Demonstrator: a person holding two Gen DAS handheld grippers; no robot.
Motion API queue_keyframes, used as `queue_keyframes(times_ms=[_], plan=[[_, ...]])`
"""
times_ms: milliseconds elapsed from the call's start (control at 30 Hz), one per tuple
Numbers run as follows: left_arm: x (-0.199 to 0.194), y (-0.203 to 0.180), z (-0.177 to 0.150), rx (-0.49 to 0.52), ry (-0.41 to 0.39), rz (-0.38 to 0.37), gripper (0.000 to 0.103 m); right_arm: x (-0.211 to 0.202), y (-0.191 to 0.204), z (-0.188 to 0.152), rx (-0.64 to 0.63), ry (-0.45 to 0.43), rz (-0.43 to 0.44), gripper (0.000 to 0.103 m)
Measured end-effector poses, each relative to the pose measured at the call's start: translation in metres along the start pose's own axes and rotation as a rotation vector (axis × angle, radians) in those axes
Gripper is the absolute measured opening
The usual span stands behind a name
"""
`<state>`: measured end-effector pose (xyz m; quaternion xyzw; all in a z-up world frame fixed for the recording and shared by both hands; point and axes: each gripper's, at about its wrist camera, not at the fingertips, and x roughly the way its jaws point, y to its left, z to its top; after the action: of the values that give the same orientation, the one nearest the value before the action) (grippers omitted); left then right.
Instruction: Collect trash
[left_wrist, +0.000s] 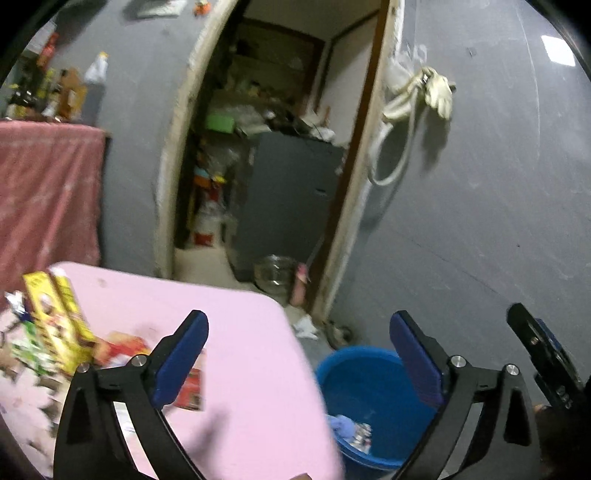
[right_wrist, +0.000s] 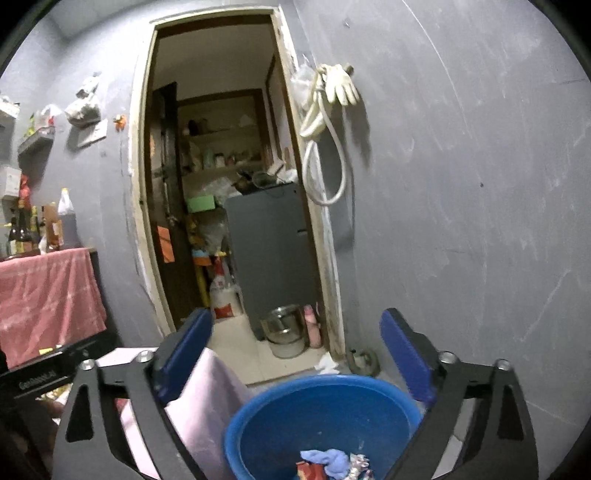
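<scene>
Left wrist view showed the left claw (left_wrist: 297, 354) spread wide and gripping nothing, poised over the near corner of the pink table (left_wrist: 236, 325). Trash lay at the table's left side: a yellow carton (left_wrist: 59, 321) standing tilted among crumpled wrappers (left_wrist: 26, 350), and a red packet (left_wrist: 190, 391) lying flat just behind the left finger. On the floor beside the table sat the blue tub (left_wrist: 369, 391), with a blue rag and some foil wrappers already at its bottom.

Right wrist view had the right claw (right_wrist: 295, 354) likewise released and empty, hanging above the tub, well apart from the table's litter.

By my judgement the carton was light, hollow card that would dent under a hard squeeze; taking it across its narrow faces, near the middle, looked safest. The flat packet seemed thin and slick, best pinched at a raised edge. The wrappers would be feather-light, crushable and prone to slipping out.
</scene>
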<state>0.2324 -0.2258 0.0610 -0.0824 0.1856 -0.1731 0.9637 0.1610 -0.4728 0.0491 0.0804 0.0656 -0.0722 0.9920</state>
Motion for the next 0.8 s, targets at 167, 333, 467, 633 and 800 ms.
queue_keyframes(times_ms=[167,333,467,633,800], plan=[[-0.025,0.022,0.002,0.032,-0.032,0.062,0.098,-0.004,0.024,0.004,0.001,-0.019,0.045,0.103],[-0.051,0.052,-0.003,0.035,-0.051,0.117,0.099,-0.007,0.055,0.003,0.0,-0.015,0.099,0.103],[-0.072,0.081,-0.01,0.029,-0.058,0.177,0.1,-0.009,0.086,-0.001,-0.001,0.0,0.156,0.103],[-0.096,0.12,-0.019,0.015,-0.055,0.263,0.1,-0.006,0.123,-0.013,-0.021,0.043,0.219,0.103],[-0.11,0.159,-0.029,0.005,-0.028,0.337,0.1,-0.001,0.154,-0.024,-0.045,0.082,0.263,0.103]])
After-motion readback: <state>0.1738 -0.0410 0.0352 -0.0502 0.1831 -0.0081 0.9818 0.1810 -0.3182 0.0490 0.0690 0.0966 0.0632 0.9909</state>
